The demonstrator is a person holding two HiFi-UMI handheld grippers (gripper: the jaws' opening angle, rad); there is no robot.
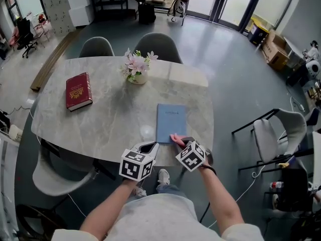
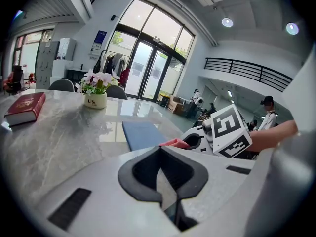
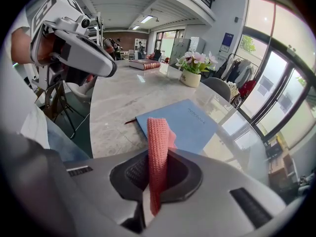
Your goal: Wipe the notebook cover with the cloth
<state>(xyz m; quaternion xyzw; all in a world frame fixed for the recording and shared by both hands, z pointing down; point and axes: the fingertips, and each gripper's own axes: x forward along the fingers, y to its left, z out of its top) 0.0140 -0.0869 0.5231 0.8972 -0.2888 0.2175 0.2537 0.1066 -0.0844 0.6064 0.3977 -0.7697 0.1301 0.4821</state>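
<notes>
right gripper view: right tool clamps pink knitted cloth by blue notebook; left tool closed.

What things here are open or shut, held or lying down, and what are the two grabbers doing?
left gripper: shut, nothing in it.
right gripper: shut on the cloth.
cloth: pinched, sticking out by the notebook's near edge.
notebook: closed, lying flat.
red book: closed, lying flat.
flower pot: upright.

On desk: notebook at near edge, right of centre; cloth at its near corner; flower pot behind; book far left.
</notes>
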